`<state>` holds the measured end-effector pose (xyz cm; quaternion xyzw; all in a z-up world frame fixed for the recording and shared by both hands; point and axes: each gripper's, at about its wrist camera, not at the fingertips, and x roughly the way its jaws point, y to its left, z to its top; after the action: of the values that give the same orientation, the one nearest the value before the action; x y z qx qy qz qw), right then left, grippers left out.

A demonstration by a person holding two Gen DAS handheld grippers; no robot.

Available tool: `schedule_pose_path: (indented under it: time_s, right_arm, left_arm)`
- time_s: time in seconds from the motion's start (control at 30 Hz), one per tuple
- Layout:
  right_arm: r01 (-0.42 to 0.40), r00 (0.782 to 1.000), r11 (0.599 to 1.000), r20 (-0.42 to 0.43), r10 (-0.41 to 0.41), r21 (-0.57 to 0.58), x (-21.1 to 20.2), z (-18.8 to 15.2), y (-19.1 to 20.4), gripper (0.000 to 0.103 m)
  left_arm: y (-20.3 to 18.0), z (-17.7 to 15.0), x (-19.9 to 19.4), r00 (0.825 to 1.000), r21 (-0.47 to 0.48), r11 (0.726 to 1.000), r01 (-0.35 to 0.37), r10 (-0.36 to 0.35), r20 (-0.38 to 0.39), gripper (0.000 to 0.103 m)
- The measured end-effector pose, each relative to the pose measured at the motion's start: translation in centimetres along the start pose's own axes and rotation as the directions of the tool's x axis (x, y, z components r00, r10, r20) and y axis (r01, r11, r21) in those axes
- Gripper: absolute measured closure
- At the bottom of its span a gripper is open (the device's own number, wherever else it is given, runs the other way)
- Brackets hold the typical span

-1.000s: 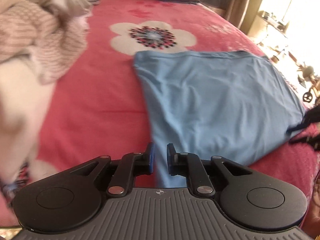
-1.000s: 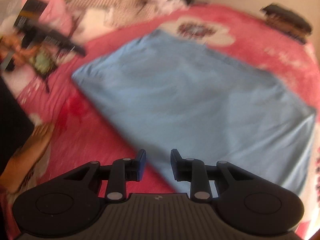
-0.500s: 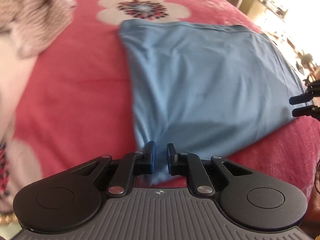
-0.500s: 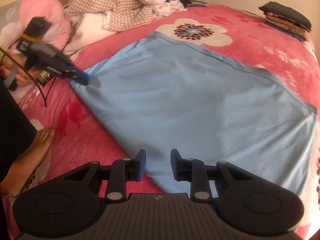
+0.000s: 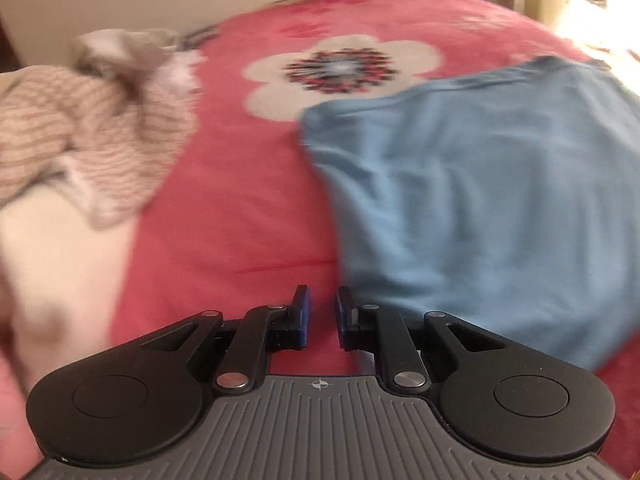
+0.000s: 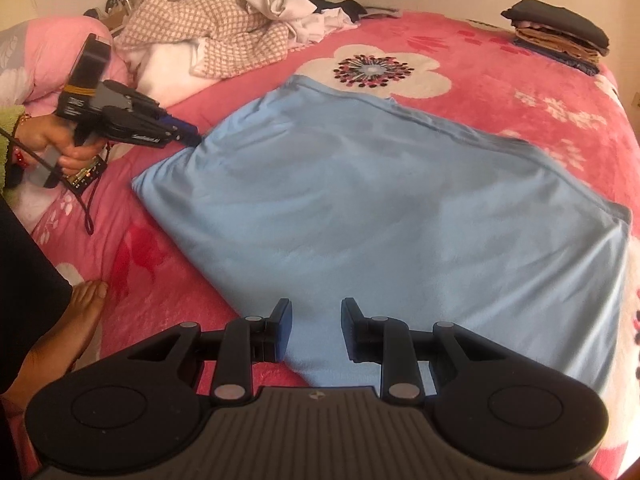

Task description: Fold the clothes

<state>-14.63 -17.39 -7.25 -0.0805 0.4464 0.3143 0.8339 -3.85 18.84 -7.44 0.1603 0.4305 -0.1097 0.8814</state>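
A light blue garment (image 6: 384,208) lies spread flat on the red flowered blanket (image 6: 500,64); it fills the right of the left wrist view (image 5: 480,184). My left gripper (image 5: 322,316) has a narrow gap between its jaws, holds nothing and hovers over the blanket at the garment's left edge. In the right wrist view it shows at the garment's left edge (image 6: 188,136). My right gripper (image 6: 315,330) is open and empty over the garment's near edge.
A heap of unfolded clothes (image 6: 216,36) lies at the far left, also in the left wrist view (image 5: 80,132). A stack of folded clothes (image 6: 560,36) sits at the bed's far corner. A pink pillow (image 6: 44,52) and a bare foot (image 6: 64,332) are at the left.
My left gripper has moved from the garment's near corner further along its left edge. The right gripper has stayed over the near edge and opened wider.
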Motion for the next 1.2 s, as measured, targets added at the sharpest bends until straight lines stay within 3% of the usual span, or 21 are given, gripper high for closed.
schedule_pose_path:
  time_s: [0.2, 0.27, 0.47, 0.53, 0.7, 0.93, 1.07, 1.2]
  right_arm:
    - [0.013, 1.000, 0.999, -0.003, -0.013, 0.049, 0.0, -0.3, -0.5, 0.074]
    - [0.012, 1.000, 0.999, -0.005, -0.012, 0.049, 0.2, -0.1, -0.4, 0.074]
    - [0.010, 1.000, 1.000, -0.007, -0.009, 0.030, 0.2, -0.1, 0.0, 0.074]
    - [0.012, 1.000, 0.999, -0.009, -0.011, 0.036, 0.2, -0.3, 0.0, 0.074]
    - [0.015, 1.000, 0.998, -0.014, -0.014, 0.058, 0.3, -0.6, -0.3, 0.074]
    - [0.011, 1.000, 0.999, -0.018, -0.010, 0.050, 0.6, -0.5, -0.3, 0.074]
    - [0.015, 1.000, 0.998, -0.015, -0.014, 0.056, 0.5, -0.6, -0.3, 0.074]
    - [0.017, 1.000, 0.998, -0.016, -0.016, 0.063, 0.5, -0.7, -0.4, 0.074]
  left_arm:
    - [1.4, 1.4, -0.4, 0.986, -0.122, 0.979, 0.165, -0.164, 0.017, 0.088]
    - [1.0, 1.7, 0.5, 0.983, -0.123, 0.976, 0.178, -0.181, -0.014, 0.087]
    - [0.3, 1.8, 1.2, 0.989, -0.116, 0.983, 0.142, -0.144, -0.014, 0.089]
    - [0.6, 1.7, 1.0, 0.991, -0.141, 0.982, 0.129, -0.131, -0.001, 0.100]
    - [1.0, 1.4, 0.7, 0.996, -0.211, 0.974, 0.078, -0.083, -0.018, 0.101]
    - [3.3, 1.8, 1.5, 0.991, -0.409, 0.906, 0.106, -0.132, -0.036, 0.096]
    - [3.7, 2.7, 1.1, 0.998, -0.410, 0.911, 0.046, -0.056, -0.012, 0.097]
    - [2.8, 4.0, 1.1, 0.996, -0.361, 0.928, 0.090, -0.089, 0.019, 0.097]
